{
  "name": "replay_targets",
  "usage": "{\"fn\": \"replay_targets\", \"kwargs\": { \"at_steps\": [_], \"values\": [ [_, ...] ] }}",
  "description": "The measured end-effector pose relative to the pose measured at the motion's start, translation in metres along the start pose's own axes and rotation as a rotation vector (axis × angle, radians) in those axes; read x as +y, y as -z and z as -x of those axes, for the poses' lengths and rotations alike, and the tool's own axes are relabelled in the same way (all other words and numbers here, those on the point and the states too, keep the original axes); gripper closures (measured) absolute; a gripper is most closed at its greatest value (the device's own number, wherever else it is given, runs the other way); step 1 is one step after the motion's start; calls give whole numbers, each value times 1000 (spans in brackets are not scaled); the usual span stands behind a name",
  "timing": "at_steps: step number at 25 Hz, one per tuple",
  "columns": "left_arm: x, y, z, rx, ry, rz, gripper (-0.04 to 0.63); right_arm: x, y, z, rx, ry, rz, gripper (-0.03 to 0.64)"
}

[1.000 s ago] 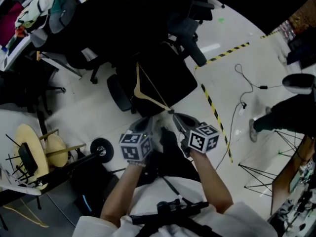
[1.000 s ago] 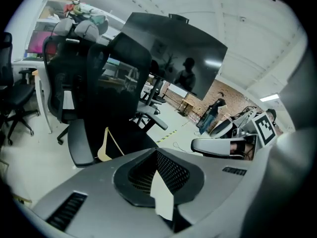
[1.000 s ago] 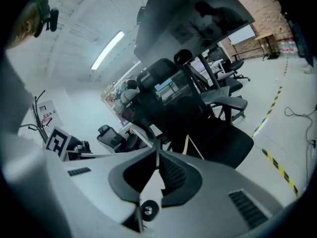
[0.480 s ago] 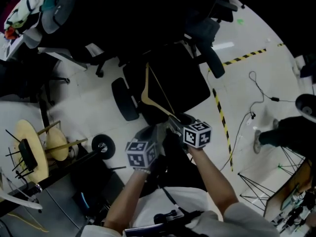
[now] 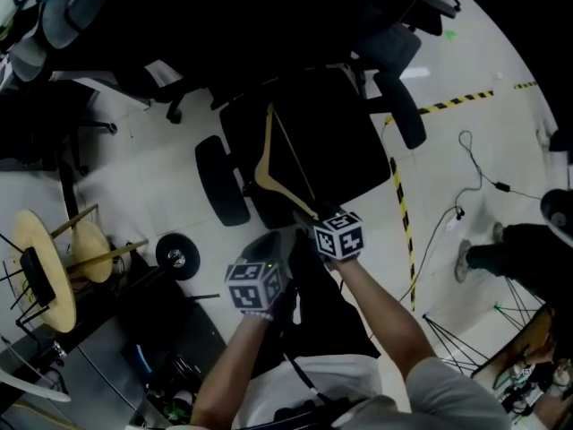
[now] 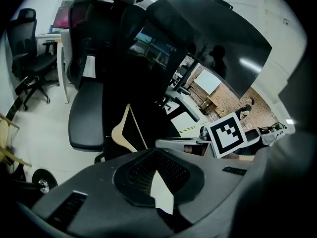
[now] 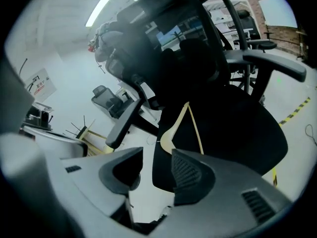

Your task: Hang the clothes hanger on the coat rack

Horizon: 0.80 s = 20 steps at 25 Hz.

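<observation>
On the seat of a black office chair (image 5: 336, 141) lies the wooden clothes hanger (image 5: 265, 155), toward its left edge. Right tongs (image 7: 156, 165) hover at its near end, jaws apart and empty after just opening; left tongs (image 5: 267, 245) seem closed on nothing, though dimly seen.
</observation>
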<state>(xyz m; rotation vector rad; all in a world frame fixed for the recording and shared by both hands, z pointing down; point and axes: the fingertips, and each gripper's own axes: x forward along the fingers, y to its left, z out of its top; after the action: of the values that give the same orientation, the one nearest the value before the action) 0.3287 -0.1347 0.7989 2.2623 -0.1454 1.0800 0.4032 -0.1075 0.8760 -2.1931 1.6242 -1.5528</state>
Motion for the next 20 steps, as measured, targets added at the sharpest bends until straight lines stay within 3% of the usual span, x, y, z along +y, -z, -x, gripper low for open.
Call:
{"fn": "replay_targets", "kwargs": {
  "at_steps": [20],
  "values": [
    [49, 18, -57, 13, -114, 144, 603, -49, 37, -114, 239, 33, 185, 397]
  ]
}}
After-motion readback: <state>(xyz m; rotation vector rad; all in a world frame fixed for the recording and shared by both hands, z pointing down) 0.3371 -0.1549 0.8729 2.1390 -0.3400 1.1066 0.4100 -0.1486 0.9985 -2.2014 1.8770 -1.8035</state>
